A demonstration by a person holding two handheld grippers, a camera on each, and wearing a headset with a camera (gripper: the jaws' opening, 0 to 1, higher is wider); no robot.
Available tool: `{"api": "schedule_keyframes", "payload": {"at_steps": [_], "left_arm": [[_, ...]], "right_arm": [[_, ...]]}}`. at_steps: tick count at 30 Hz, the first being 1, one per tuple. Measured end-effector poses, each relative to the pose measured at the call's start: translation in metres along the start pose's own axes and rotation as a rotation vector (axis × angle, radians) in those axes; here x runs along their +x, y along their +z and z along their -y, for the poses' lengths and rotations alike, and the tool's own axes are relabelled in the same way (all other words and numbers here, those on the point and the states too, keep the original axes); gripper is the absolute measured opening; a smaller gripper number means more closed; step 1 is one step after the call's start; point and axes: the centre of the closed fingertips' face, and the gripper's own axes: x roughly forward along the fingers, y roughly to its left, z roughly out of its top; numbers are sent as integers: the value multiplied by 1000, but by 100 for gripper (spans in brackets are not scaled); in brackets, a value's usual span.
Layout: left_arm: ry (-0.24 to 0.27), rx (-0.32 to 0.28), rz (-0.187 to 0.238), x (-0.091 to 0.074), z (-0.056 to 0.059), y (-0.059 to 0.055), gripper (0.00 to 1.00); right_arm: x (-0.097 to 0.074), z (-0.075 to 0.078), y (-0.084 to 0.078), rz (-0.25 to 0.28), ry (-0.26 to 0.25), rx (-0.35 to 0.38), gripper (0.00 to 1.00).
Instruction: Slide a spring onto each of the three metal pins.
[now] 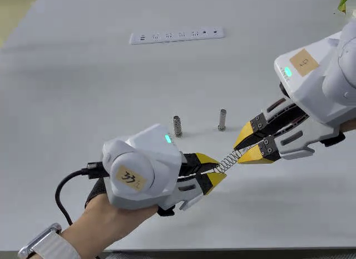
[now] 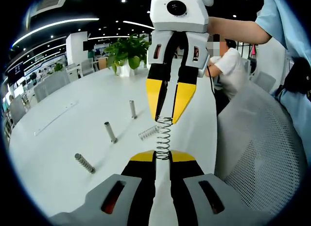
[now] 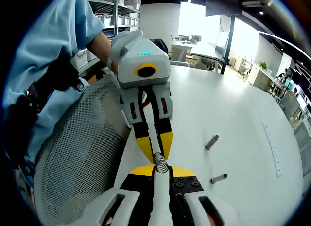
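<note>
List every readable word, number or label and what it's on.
"33", handwritten, then an unclear mark: tan sticker on the left gripper.
Blurred handwriting, unreadable: tan label on the right gripper.
Markings too small to read: white strip on the table.

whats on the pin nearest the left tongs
A spring is sleeved over that pin; only the pin's top end pokes out. Its shaft is hidden by the coils.
</note>
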Motion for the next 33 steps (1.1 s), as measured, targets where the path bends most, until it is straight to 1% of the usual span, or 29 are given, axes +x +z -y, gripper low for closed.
{"api": "schedule_keyframes", "payload": {"at_steps": [3, 5, 10, 18, 27, 28, 30, 31, 32, 33], "left_arm": [[-5, -8, 1, 2, 0, 1, 6], [-7, -17, 4, 2, 1, 2, 6], [-10, -10, 3, 3, 2, 2, 6], [-12, -22, 14, 2, 3, 3, 6], [-21, -20, 19, 3, 5, 5, 6], [-23, -18, 16, 3, 5, 4, 6], [-28, -10, 8, 4, 5, 4, 6], [-31, -9, 7, 4, 6, 4, 6], [-35, -7, 6, 4, 7, 4, 6], [-37, -6, 6, 5, 7, 5, 6]], "right_arm": [[0, 1, 0, -10, 0, -18, 7], [-1, 1, 4, -9, 0, -27, 7], [0, 1, 8, -14, 3, -51, 7], [-2, -1, 9, -16, 6, -48, 7], [-3, -2, 9, -27, 15, -57, 7], [-3, -2, 9, -29, 18, -51, 8], [-5, -1, 11, -29, 27, -56, 16], [-5, 0, 10, -44, 27, -64, 19], [-7, -1, 8, -64, 33, -86, 19], [-7, -1, 8, -73, 44, -92, 17]]}}
